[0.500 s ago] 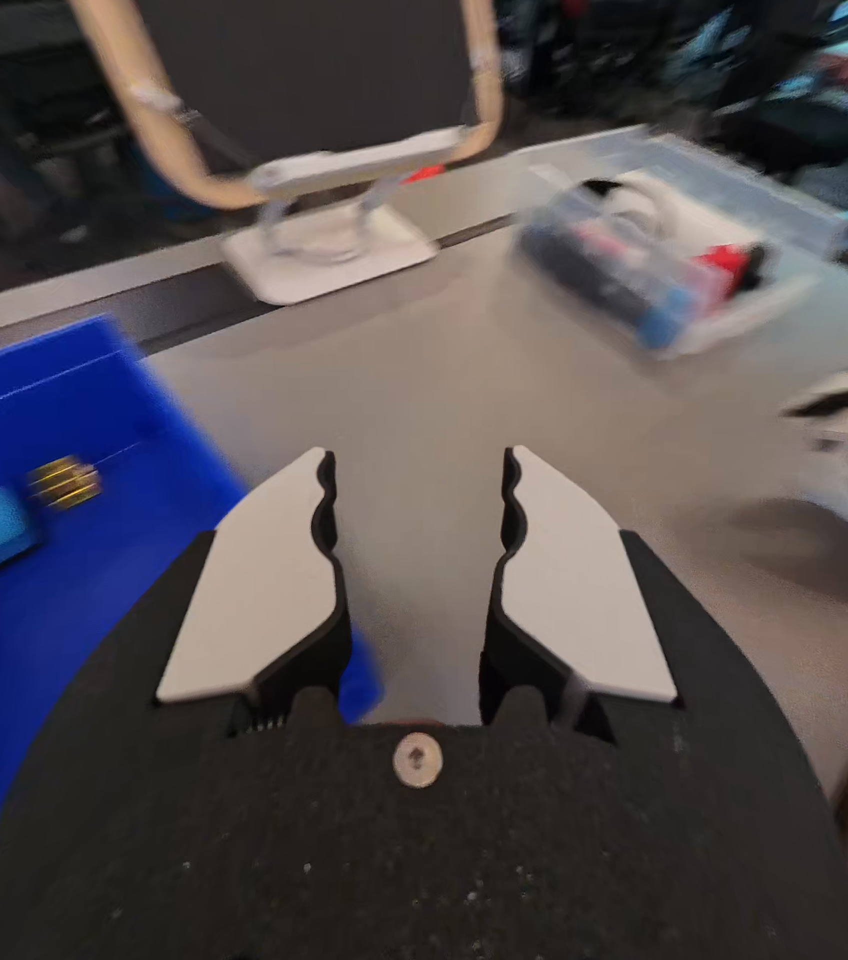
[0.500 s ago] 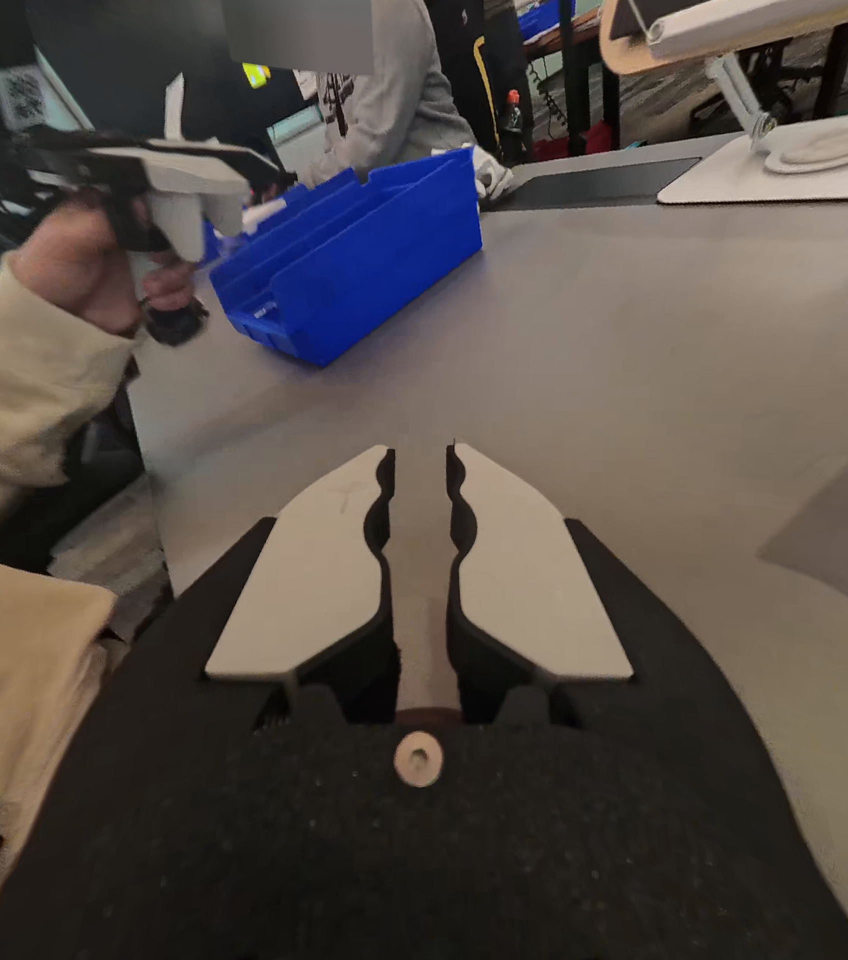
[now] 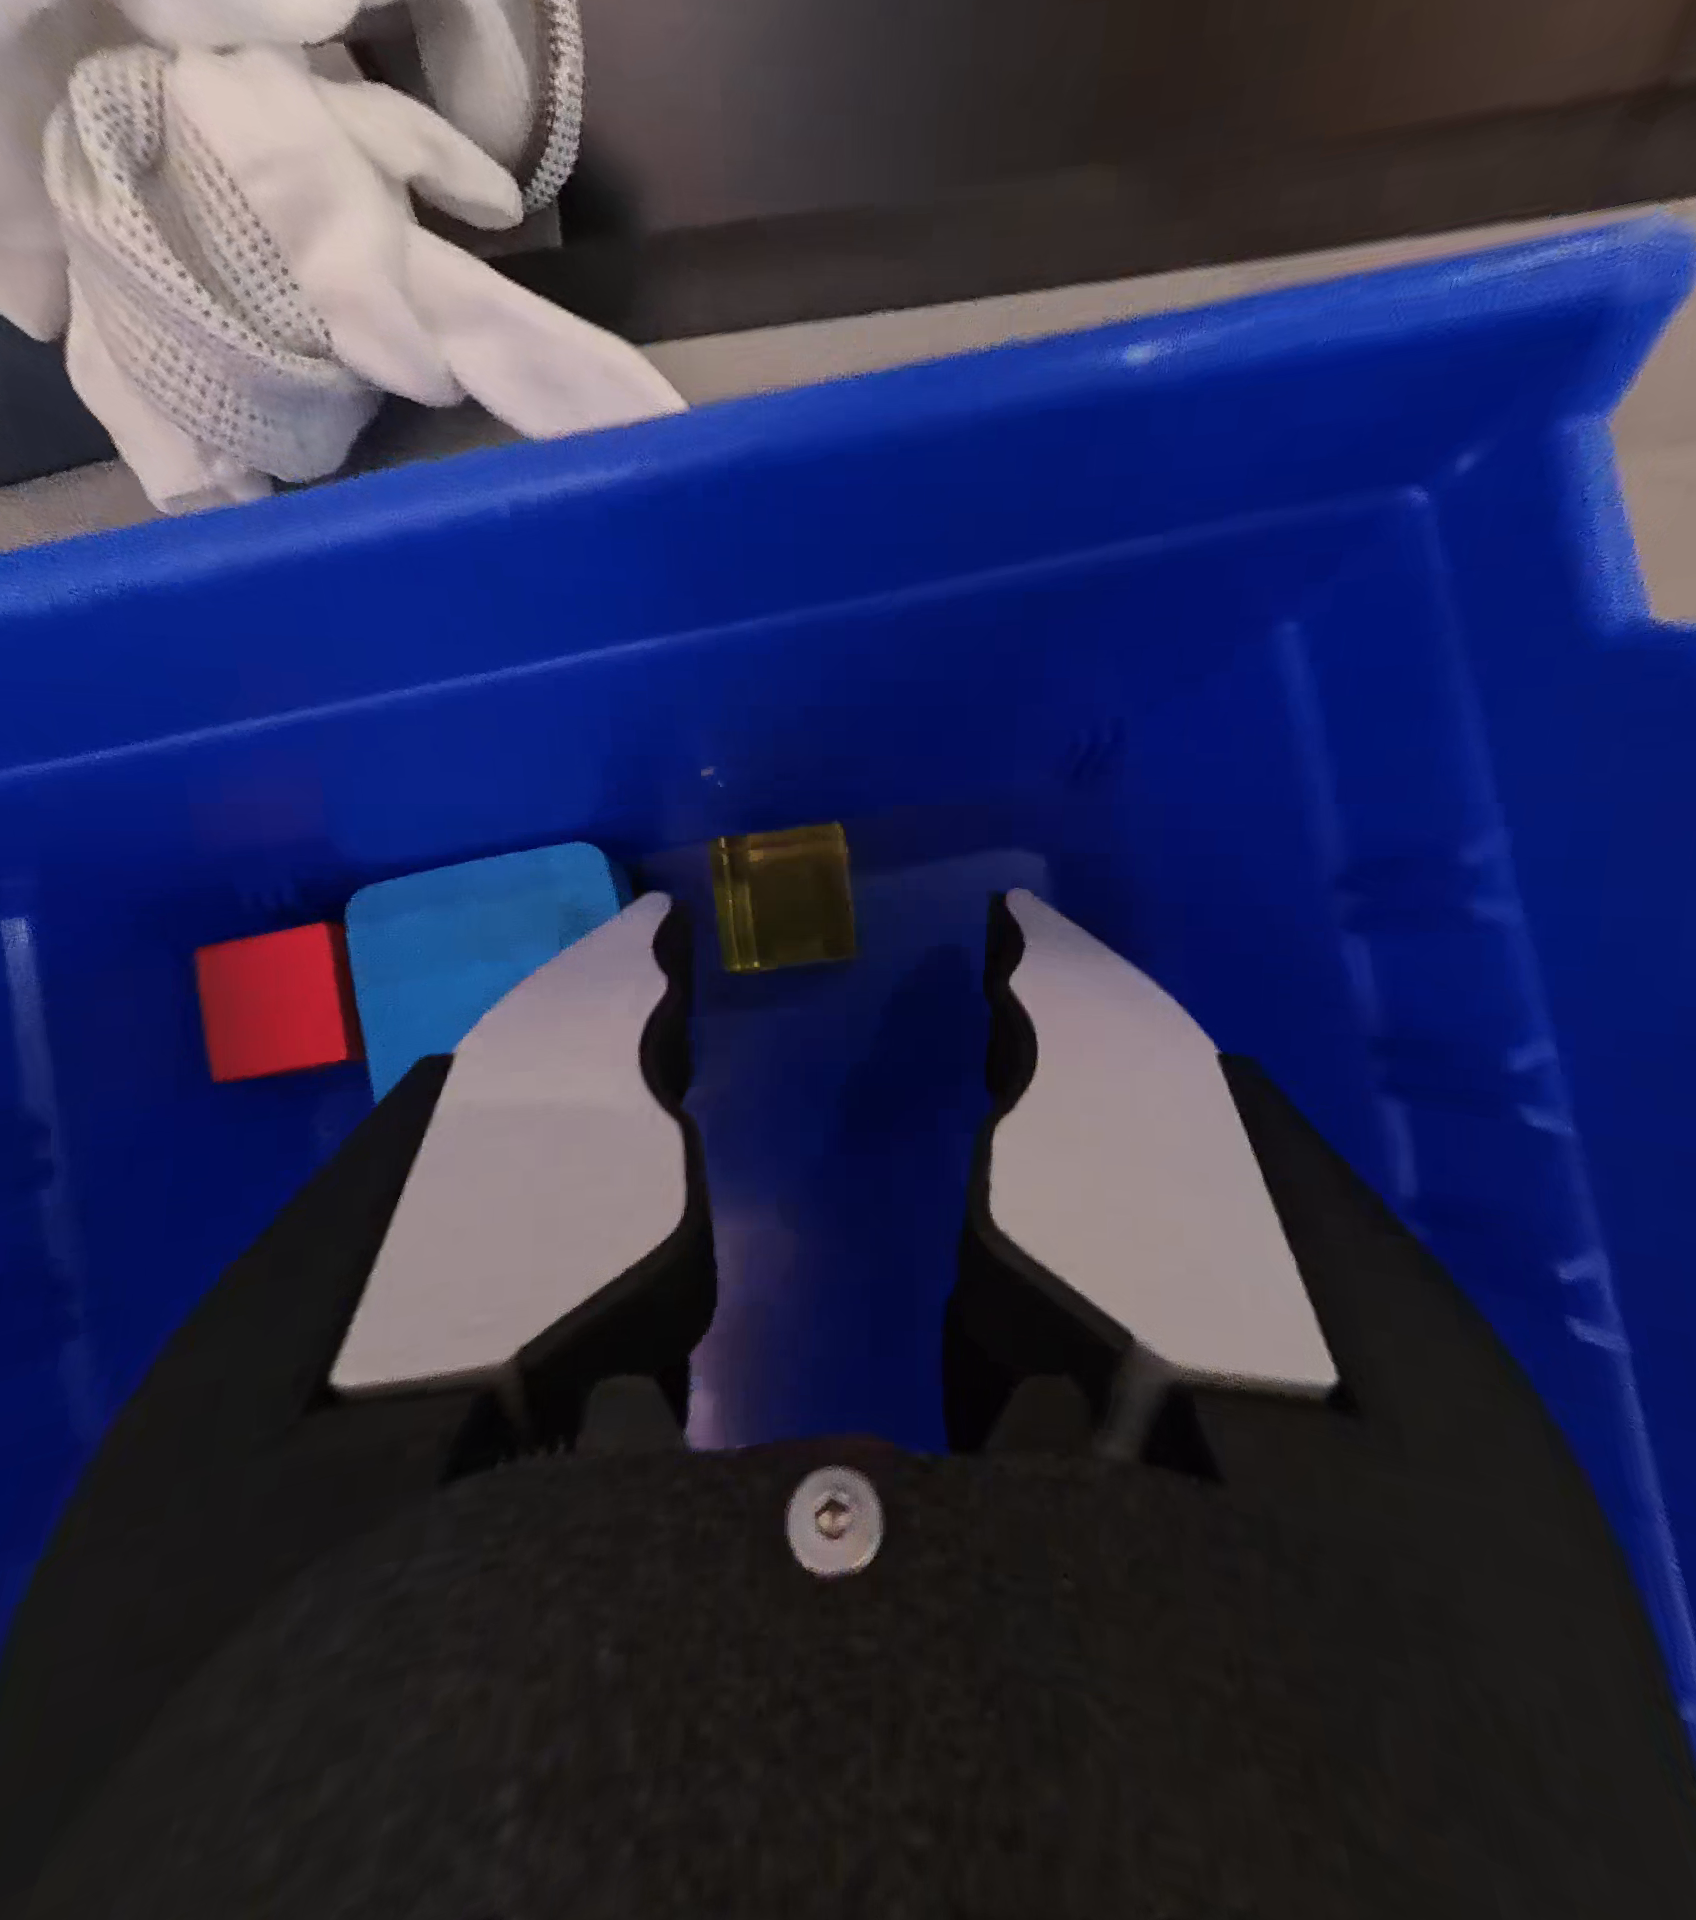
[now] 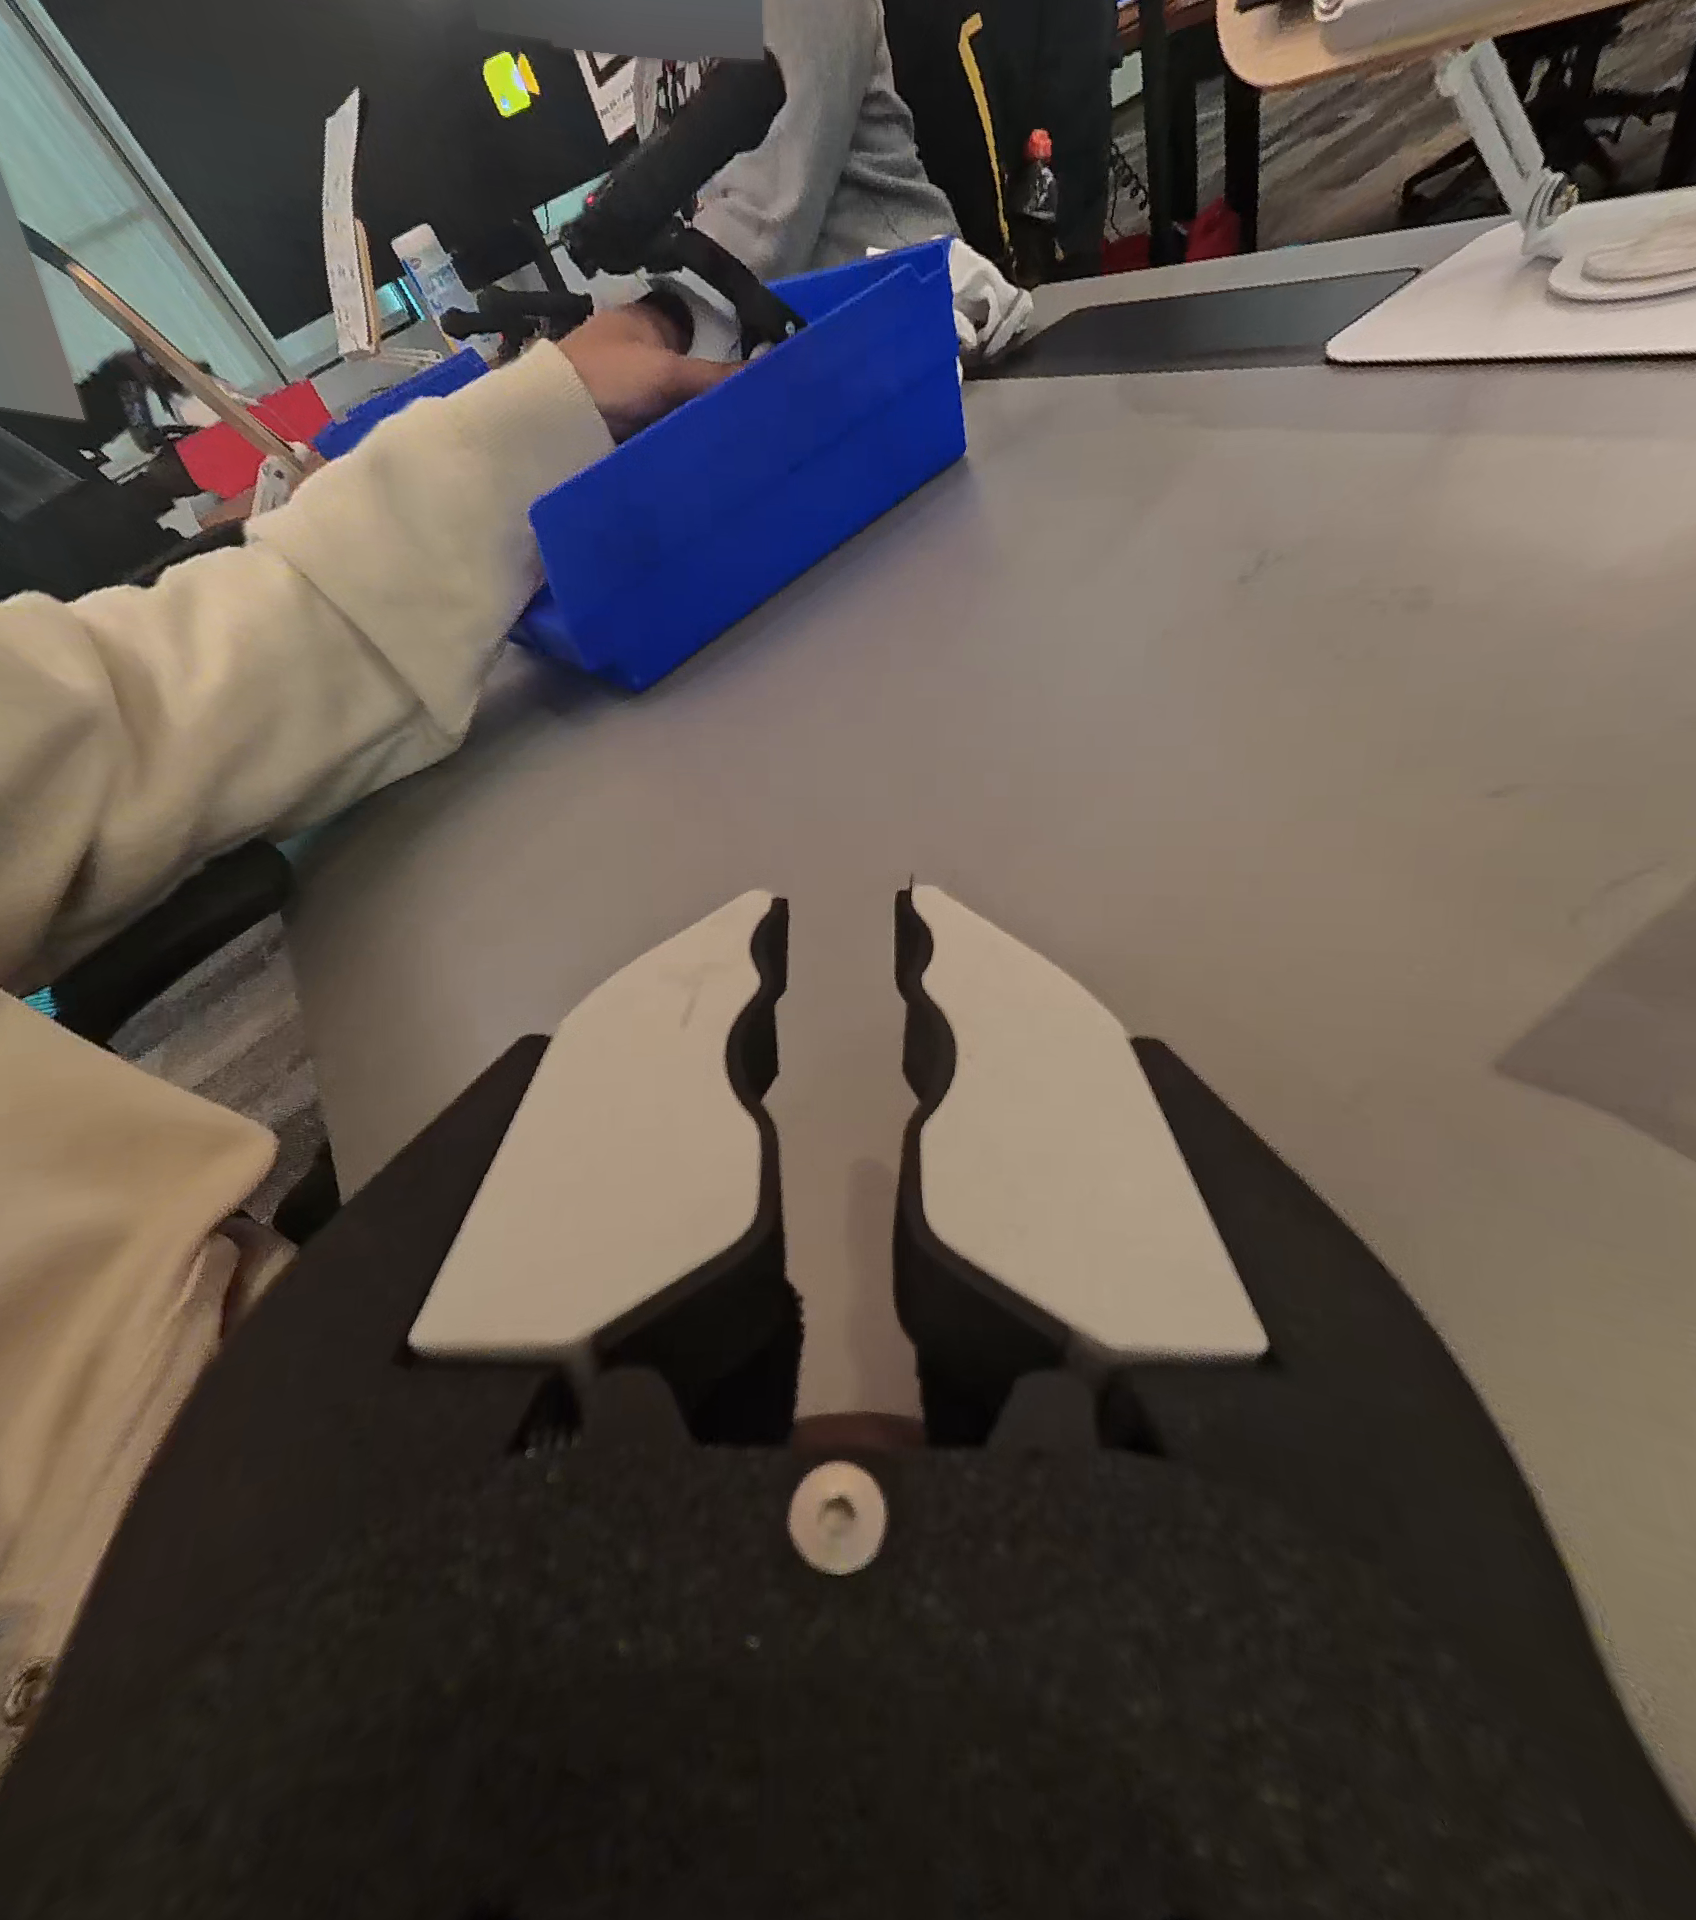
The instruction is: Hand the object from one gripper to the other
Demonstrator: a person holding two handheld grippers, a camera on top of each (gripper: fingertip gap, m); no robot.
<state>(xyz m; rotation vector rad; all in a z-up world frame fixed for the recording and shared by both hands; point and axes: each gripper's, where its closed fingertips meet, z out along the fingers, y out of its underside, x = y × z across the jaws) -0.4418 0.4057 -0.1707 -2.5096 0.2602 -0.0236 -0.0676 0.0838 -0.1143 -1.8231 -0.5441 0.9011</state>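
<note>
Yellow cube sitting at twelve o'clock of spread, empty left gripper, risking clipping blue block at ten.

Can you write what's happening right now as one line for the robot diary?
left gripper: open, inside blue bin, nearing yellow cube | right gripper: open, empty, above table

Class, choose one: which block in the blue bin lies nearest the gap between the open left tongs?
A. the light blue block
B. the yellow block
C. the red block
B: the yellow block sits just beyond the gap of the left tongs; the others lie off to the side.
</note>
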